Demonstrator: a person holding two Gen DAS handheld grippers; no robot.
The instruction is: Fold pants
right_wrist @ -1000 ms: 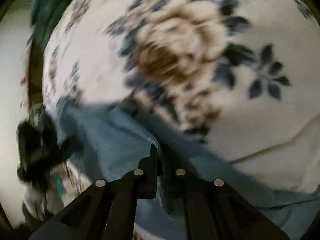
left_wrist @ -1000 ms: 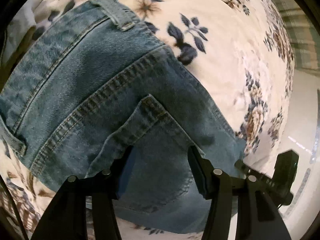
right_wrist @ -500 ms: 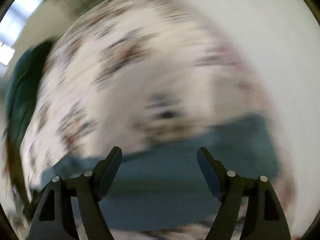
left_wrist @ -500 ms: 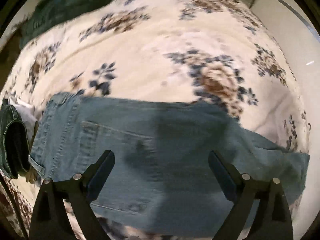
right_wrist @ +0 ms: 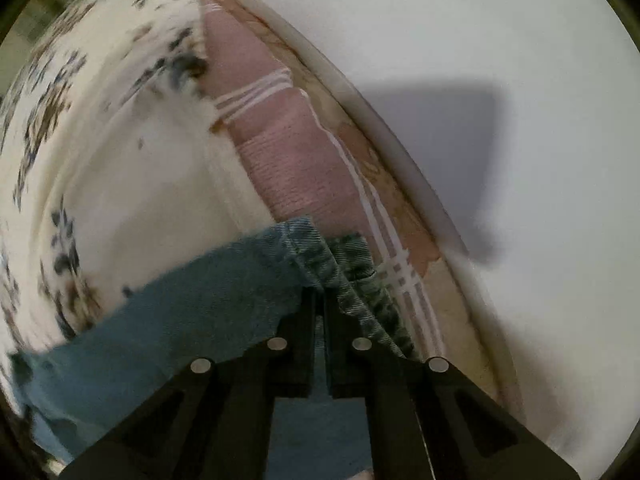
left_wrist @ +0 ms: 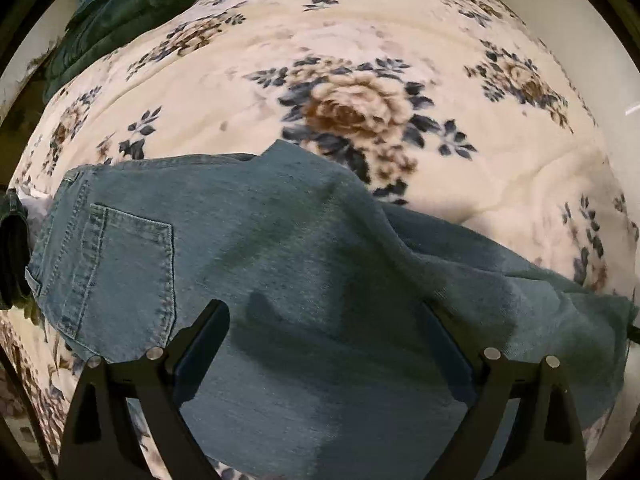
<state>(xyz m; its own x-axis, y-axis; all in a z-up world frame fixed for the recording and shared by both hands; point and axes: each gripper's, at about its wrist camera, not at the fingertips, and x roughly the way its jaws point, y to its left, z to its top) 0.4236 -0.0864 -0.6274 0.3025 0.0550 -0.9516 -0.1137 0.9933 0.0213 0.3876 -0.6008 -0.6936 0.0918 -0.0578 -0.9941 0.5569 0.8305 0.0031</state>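
Left wrist view: jeans [left_wrist: 280,280] lying across floral bedspread [left_wrist: 280,80], open bedding beyond; left tongs [left_wrist: 326,322] hovering spread wide over denim, w/ nothing gripped. Right tongs [right_wrist: 320,300], spread half a sec ago, now pinching jeans hem [right_wrist: 316,256] near bed edge by white wall [right_wrist: 500,60].

Left gripper [left_wrist: 324,320] let go, jaws wide — right gripper [right_wrist: 320,300] re-clamped jeans [right_wrist: 312,248] hem.
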